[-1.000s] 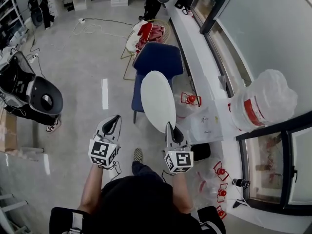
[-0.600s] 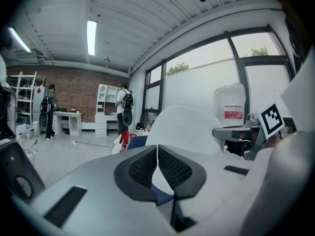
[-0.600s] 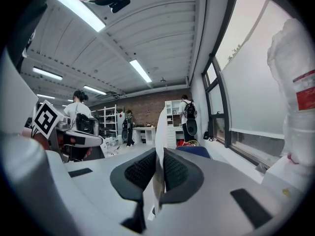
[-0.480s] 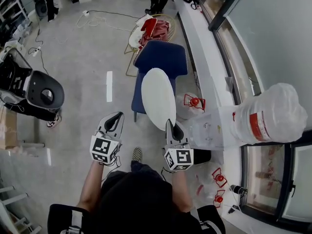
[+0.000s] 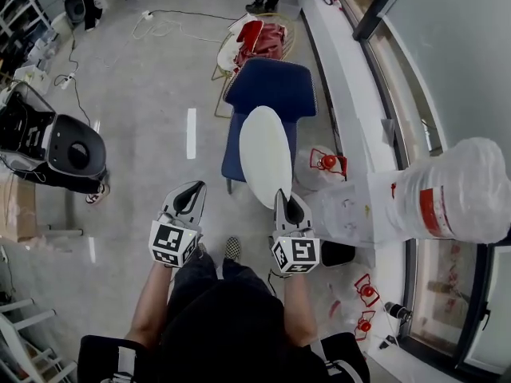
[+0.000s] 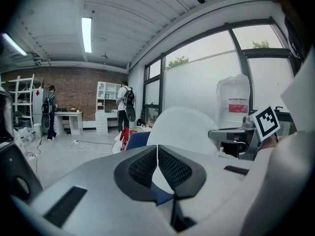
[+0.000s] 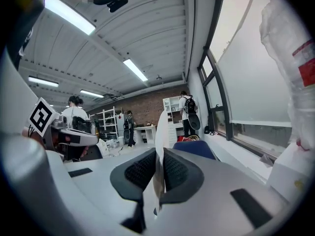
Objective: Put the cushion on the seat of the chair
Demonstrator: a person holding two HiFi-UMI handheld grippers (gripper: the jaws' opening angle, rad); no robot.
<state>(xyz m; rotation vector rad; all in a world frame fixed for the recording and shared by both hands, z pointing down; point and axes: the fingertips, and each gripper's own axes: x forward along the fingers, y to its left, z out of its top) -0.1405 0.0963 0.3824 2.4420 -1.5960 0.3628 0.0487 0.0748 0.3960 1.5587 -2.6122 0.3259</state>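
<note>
Two handheld grippers are in view, one in each of the person's hands.

1. Right gripper [image 7: 158,156]: clenched on the near rim of the flat white oval cushion [image 5: 266,154]. In the right gripper view the rim sits pinched between the two black ribbed pads, and the cushion rises from them as a thin edge.
2. Left gripper [image 6: 157,149]: jaws closed on each other at the tips, with nothing between the pads. It hangs beside the right gripper, apart from the cushion.
3. Cushion position: it extends away from the right gripper toward the blue upholstered chair [image 5: 267,94]. In the head view its far half overlaps the seat of the chair, while its near half is over the grey floor [image 5: 152,94]. Whether it touches the seat cannot be told.
4. Surroundings:
   - Beyond the blue chair stands a wire-frame chair holding red and white items [image 5: 254,38].
   - A long white window ledge [image 5: 339,70] runs along the right side of the chair.
   - A large clear plastic-wrapped bottle with a red band [image 5: 447,202] stands on this ledge, near the right gripper.
   - A black device with a round opening [image 5: 72,154] stands on the floor well to the left.
</note>
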